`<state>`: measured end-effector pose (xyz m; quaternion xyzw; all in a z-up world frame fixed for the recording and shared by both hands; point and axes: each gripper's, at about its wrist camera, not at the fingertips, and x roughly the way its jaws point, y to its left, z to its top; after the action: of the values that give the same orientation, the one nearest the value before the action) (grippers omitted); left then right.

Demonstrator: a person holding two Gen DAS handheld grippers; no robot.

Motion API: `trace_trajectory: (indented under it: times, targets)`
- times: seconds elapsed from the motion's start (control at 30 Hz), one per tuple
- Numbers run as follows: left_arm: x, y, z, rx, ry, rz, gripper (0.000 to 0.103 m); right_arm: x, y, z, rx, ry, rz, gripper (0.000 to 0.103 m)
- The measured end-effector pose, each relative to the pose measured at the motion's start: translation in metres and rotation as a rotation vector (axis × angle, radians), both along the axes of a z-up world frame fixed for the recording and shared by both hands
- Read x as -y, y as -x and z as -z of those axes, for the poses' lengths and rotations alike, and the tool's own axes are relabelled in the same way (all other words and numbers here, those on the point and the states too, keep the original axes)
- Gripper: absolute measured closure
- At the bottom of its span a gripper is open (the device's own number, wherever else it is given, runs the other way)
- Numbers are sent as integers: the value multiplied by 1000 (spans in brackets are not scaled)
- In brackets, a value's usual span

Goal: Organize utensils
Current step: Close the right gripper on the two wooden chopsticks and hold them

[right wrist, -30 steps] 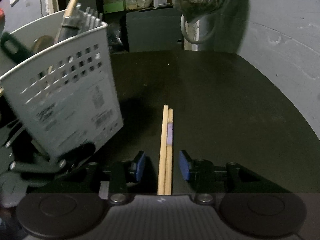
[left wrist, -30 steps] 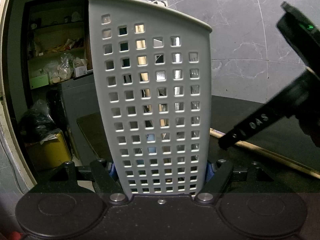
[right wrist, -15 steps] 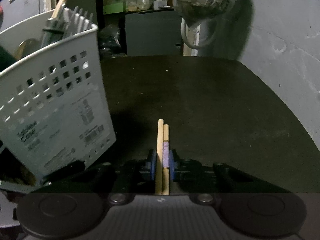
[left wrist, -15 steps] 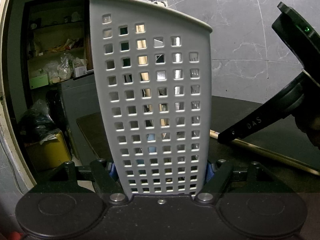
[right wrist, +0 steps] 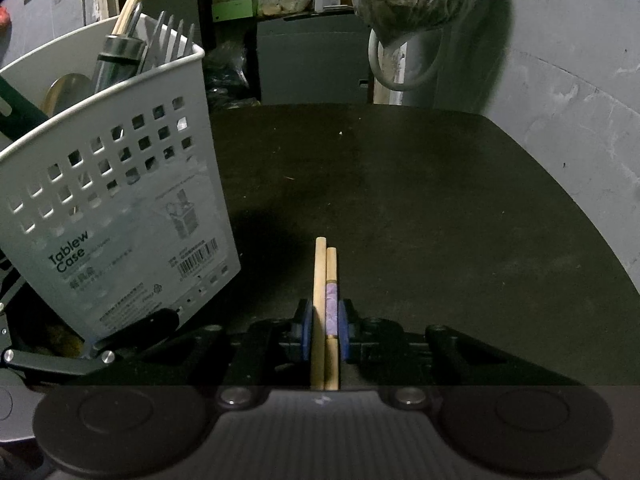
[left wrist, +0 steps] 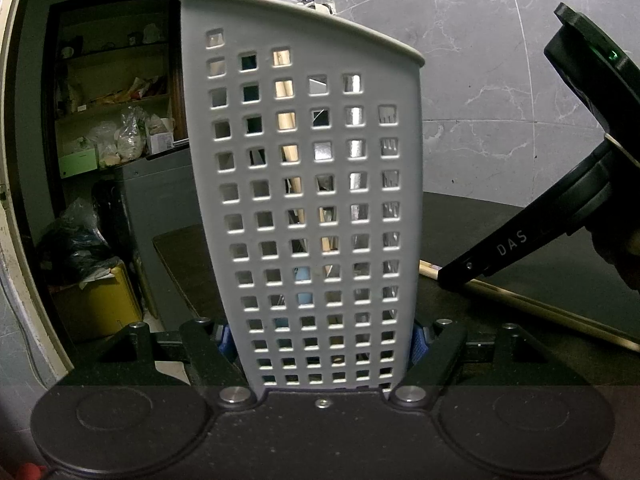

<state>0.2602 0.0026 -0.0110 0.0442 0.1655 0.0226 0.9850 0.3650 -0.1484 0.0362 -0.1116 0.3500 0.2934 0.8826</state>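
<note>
My left gripper [left wrist: 322,338] is clamped on the base of the grey perforated utensil caddy [left wrist: 316,208]; its blue pads [left wrist: 417,342] press the caddy's two narrow sides, and the caddy fills the middle of my left view, standing nearly upright. Through the square holes I make out metal cutlery and a pale wooden handle inside. From my right camera the same caddy [right wrist: 120,200] sits to the left and leans away; forks [right wrist: 170,38], a spoon [right wrist: 66,88] and a wooden stick rise above its rim.

My right gripper [right wrist: 325,330] has its jaws drawn narrow around a pair of wooden chopsticks [right wrist: 325,280], and both blue pads touch them, one on each outer side. The chopsticks lie side by side, pointing straight ahead along the fingers, their far ends reaching just past the fingertips over the dark table [right wrist: 420,200]. One of them bears a purple patterned band right at the grip. The chopsticks lie near the caddy's lower right corner, not touching it. In the left view the right gripper [left wrist: 452,280] enters from the right, its tip on the chopsticks [left wrist: 520,306] beside the caddy.
</note>
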Motion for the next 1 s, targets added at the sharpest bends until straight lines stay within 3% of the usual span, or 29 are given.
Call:
trace_trajectory:
  times: [0.53,0.7,1.0]
  targets:
    - [0,0,0,0,0,0,26,0,-1,-2,-10,3,-3,86]
    - [0,0,0,0,1,0,26,-1,-2,-3,-20,-2,-10,78]
    - [0,0,1,0,2,2,26,-5,-1,-2,-24,20,-24,78]
